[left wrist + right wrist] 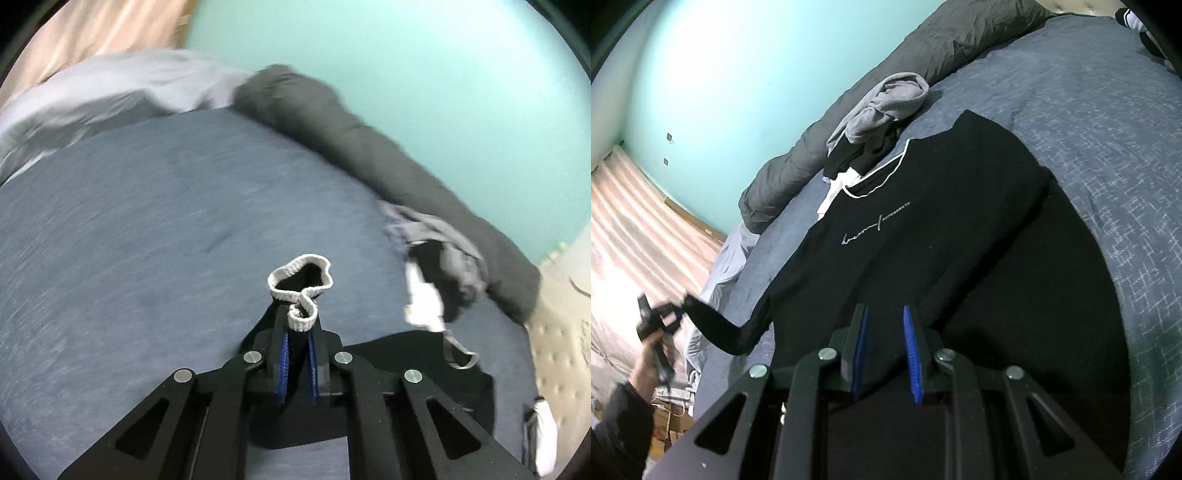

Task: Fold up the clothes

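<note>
Shirt: black, flat on blue bedspread; its chest script is unreadable.
Left gripper: clamped on white-edged sleeve cuff.
Right gripper: narrowly parted above shirt hem; whether it grips, unclear.

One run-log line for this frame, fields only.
left gripper: shut on sleeve cuff | right gripper: shut on black T-shirt | surface: bed

Dim even light, left view motion-blurred, fisheye edges (dark corners)

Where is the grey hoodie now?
In the right wrist view the grey hoodie lies bunched on the blue bed, just beyond the black shirt's collar and against the dark grey duvet.
</note>
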A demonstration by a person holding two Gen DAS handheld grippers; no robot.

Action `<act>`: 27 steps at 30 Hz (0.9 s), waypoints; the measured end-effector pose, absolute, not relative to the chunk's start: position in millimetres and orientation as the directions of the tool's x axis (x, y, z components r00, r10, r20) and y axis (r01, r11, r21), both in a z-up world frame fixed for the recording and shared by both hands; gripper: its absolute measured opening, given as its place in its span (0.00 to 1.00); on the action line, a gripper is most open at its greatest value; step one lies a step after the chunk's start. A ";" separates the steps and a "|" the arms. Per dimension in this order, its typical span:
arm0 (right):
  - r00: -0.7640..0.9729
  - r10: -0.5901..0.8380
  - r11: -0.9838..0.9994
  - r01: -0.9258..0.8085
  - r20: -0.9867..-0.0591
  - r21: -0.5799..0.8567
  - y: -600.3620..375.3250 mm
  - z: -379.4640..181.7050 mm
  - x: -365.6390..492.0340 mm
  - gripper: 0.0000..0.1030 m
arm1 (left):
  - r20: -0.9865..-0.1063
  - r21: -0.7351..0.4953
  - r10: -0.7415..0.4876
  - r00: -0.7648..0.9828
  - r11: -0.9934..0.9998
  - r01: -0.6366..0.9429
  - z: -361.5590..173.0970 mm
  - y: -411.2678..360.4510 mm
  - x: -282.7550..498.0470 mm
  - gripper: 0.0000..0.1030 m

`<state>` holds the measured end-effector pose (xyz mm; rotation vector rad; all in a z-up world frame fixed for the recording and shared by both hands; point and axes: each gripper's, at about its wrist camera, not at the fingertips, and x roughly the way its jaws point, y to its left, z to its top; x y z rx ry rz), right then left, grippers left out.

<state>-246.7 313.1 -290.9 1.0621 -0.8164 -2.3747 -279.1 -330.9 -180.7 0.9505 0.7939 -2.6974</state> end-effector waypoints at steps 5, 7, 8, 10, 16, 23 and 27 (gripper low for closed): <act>-0.633 -0.576 -0.729 0.112 -0.517 0.675 324.4 -291.2 -249.1 0.18 | -0.563 -0.441 0.135 -0.816 -0.883 0.158 -131.7 -247.6 -322.8 0.08; -0.635 -0.577 -0.722 0.103 -0.513 0.684 329.7 -291.6 -250.6 0.18 | -0.552 -0.418 0.188 -0.812 -0.906 0.074 -113.1 -203.6 -334.1 0.08; -0.636 -0.578 -0.718 0.098 -0.511 0.689 332.9 -291.8 -251.5 0.18 | -0.550 -0.411 0.217 -0.806 -0.911 0.035 -106.8 -183.3 -339.7 0.08; -0.635 -0.584 -0.706 0.088 -0.506 0.703 338.7 -292.7 -253.0 0.18 | -0.548 -0.400 0.285 -0.786 -0.915 -0.054 -99.5 -134.0 -349.3 0.08; -0.653 -0.581 -0.680 0.064 -0.485 0.730 359.5 -289.3 -255.9 0.20 | -0.580 -0.370 0.458 -0.674 -0.885 -0.283 -113.8 3.2 -351.1 0.08; -0.664 -0.583 -0.652 0.038 -0.469 0.757 378.0 -289.9 -257.3 0.23 | -0.687 -0.321 0.526 -0.502 -0.839 -0.440 -197.2 115.2 -315.0 0.08; -0.650 -0.593 -0.639 0.022 -0.475 0.769 380.6 -295.3 -260.1 0.24 | -0.751 -0.294 0.507 -0.423 -0.830 -0.474 -251.0 148.0 -291.6 0.09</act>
